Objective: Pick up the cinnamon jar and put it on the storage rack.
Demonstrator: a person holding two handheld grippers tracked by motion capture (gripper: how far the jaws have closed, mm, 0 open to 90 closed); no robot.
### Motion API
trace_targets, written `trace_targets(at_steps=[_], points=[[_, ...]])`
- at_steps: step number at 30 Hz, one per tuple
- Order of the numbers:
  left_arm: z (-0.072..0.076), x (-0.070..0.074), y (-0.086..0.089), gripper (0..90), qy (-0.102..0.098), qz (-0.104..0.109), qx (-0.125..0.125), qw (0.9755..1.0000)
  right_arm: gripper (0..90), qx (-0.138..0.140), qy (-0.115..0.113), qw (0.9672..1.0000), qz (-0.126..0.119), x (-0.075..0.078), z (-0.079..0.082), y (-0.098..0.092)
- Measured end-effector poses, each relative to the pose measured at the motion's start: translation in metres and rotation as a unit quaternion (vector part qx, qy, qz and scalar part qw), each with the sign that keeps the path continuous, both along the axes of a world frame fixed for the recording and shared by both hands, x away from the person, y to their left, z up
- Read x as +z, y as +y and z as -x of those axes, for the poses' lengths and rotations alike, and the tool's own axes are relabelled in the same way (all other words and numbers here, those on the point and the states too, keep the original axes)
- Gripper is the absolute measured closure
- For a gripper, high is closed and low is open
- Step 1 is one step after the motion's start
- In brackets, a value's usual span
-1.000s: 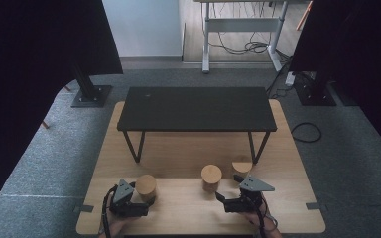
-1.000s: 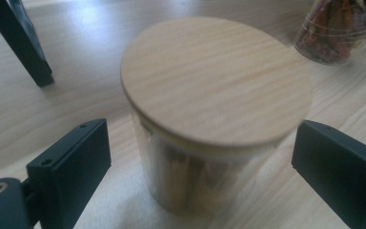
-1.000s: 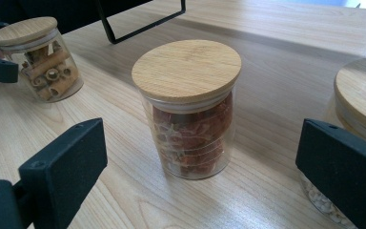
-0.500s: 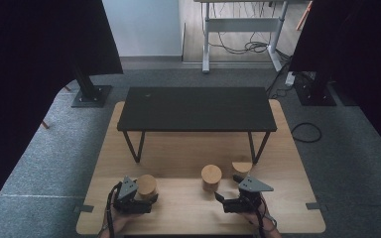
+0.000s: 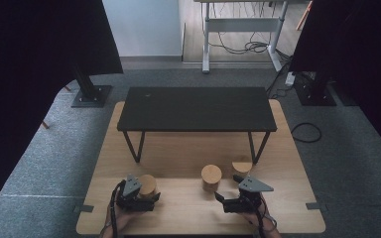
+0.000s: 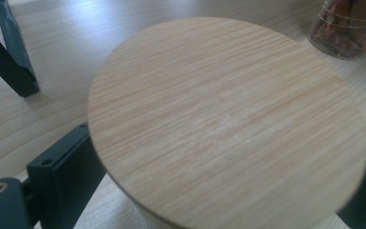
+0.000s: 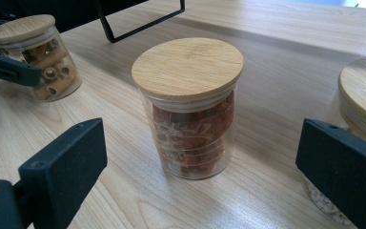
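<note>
High view has your two tongs low on the wooden surface (image 5: 188, 153), in front of the black bench (image 5: 197, 109) that stands on it; your left tongs (image 5: 146, 197) sit at the near left, your right tongs (image 5: 223, 198) at the near right.

Your left tongs are around the pasta jar (image 5: 147, 185); in the left gripper view its bamboo lid (image 6: 226, 124) lies between the two black jaws, one at each side of it; whether the jaws actually press the glass is hidden under the lid, so you cannot tell if they are pinching it or just bracketing it; from the right gripper view one jaw lies across that jar's side.

Your right tongs are spread wide and hold nothing; in the right gripper view the middle jar (image 7: 190, 107), filled with reddish curled pieces and capped with a bamboo lid, stands upright just beyond the gap between the jaws, untouched; a third jar (image 7: 362, 100) with pale contents stands behind the jaw at the right of that view, close to it.

From above, the middle jar sits near the centre of the surface's front half, and the third jar just right of it, beside the bench's leg (image 5: 254, 148).
</note>
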State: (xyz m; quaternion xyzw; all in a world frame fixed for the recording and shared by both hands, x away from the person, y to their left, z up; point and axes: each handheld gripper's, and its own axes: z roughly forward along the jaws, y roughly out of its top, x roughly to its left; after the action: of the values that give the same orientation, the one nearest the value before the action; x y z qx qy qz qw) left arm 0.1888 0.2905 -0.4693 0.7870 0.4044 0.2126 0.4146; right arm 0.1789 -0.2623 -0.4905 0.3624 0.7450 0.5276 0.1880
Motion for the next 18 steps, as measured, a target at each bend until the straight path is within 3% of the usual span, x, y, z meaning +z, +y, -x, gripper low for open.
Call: trace_targets(at_steps=[4, 11, 18], points=[[-0.0019, -0.0001, -0.0015, 8.1, 0.001, 0.000, 0.000, 1.0000, 2.5, -0.001, 0.000, 1.0000, 0.001, 0.0001, -0.0001, 0.0003], [-0.0010, -0.0035, -0.0029, 23.3, -0.003, -0.001, -0.002, 1.0000, 2.5, -0.002, 0.000, 1.0000, 0.003, -0.0001, -0.0001, 0.0002], [0.0022, -0.0060, -0.0036, 24.9, -0.011, -0.002, -0.001, 0.9999, 2.5, -0.001, 0.000, 1.0000, 0.003, -0.0001, 0.0006, 0.0013]])
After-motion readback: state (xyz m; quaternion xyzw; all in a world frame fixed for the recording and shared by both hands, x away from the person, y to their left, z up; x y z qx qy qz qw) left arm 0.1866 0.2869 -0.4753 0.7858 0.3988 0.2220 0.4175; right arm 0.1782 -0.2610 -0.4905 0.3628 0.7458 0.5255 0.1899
